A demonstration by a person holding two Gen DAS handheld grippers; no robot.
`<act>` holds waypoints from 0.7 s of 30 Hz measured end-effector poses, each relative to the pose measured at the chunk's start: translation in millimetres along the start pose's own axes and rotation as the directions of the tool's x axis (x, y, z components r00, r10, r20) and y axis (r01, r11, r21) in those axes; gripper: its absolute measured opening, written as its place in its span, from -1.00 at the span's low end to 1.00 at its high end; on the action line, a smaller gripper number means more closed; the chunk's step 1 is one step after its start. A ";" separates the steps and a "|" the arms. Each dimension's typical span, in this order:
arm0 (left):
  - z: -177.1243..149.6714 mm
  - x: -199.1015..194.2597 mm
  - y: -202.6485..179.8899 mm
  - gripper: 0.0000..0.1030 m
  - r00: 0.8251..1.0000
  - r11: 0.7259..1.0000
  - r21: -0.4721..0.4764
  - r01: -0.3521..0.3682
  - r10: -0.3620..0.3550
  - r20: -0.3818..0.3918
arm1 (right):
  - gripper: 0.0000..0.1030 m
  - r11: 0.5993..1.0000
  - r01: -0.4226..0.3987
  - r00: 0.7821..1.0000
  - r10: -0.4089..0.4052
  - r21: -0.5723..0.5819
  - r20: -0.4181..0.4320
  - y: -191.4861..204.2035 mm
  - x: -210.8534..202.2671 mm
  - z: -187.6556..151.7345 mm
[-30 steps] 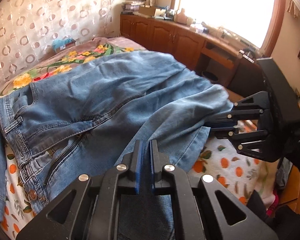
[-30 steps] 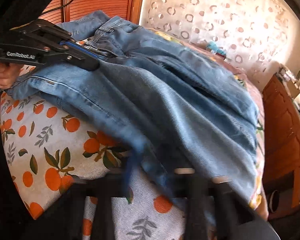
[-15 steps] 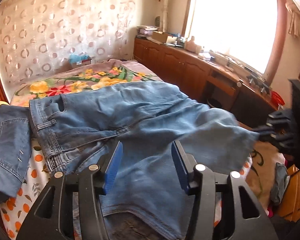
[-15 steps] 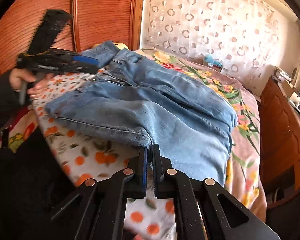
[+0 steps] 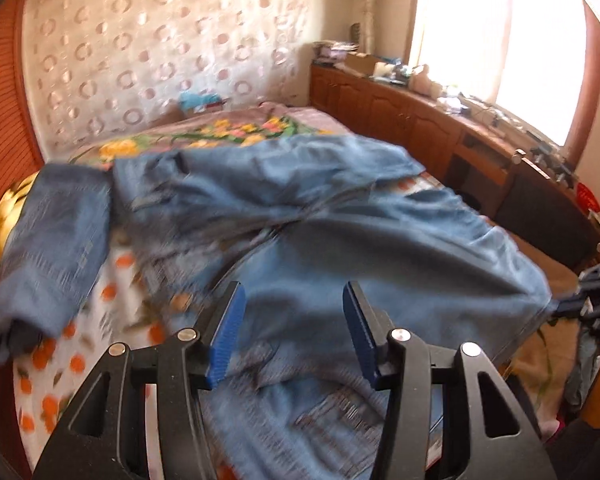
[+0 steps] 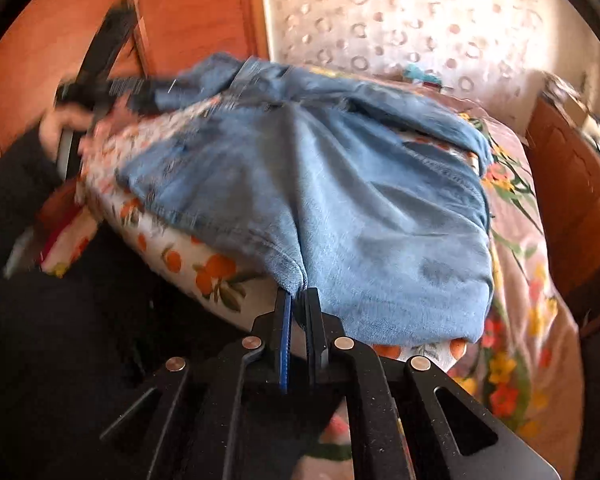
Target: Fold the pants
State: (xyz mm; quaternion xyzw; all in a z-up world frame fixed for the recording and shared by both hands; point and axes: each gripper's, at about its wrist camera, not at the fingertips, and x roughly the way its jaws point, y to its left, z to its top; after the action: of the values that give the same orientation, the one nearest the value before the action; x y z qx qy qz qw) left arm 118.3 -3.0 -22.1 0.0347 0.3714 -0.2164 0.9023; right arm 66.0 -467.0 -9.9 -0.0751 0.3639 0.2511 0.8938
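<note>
Light blue jeans (image 5: 380,240) lie spread over the bed, waistband at the far left and legs folded back toward the near edge. My left gripper (image 5: 294,332) hovers open above a leg, nothing between its blue pads (image 5: 226,332). In the right wrist view the jeans (image 6: 360,208) are drawn taut into a corner of the hem (image 6: 294,280). That corner is pinched at the tips of my right gripper (image 6: 298,300), whose jaws are opening slightly. The right gripper (image 5: 588,300) also shows at the jeans' right corner. The blurred left gripper (image 6: 112,88) is at upper left.
A second denim garment (image 5: 52,240) lies on the bed's left side. The orange-print sheet (image 5: 80,360) covers the near part, a floral blanket (image 6: 516,320) the far part. Wooden cabinets (image 5: 400,120) run under the window. A wooden panel wall (image 6: 188,20) and a person's hand (image 6: 60,124) are at left.
The left gripper opened, let go of the jeans leg and drew back from the bed. The right gripper moved to the hem corner and now pulls it taut over the bed edge.
</note>
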 end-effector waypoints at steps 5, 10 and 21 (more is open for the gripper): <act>-37.8 -20.8 18.4 0.01 0.999 0.998 -0.058 -0.038 0.036 -0.020 | -0.70 0.999 0.017 0.998 -0.019 0.032 0.065 2.5 -18.5 -2.4; -72.4 -25.3 23.4 0.01 0.995 0.995 -0.079 -0.067 0.060 -0.086 | -0.49 0.995 0.046 0.990 -0.057 0.089 0.126 1.8 -42.4 -6.1; -107.5 -24.1 19.6 -0.28 0.993 0.990 -0.137 -0.017 0.000 -0.122 | -0.41 0.972 0.186 0.966 -0.208 0.146 0.150 -9.8 -26.9 -12.2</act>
State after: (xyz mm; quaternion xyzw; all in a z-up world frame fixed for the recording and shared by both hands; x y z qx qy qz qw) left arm 40.8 47.6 -85.1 -0.0129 0.4394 -0.1837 0.8792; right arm 47.0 -489.9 -0.6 -0.0315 0.2951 0.1418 0.9443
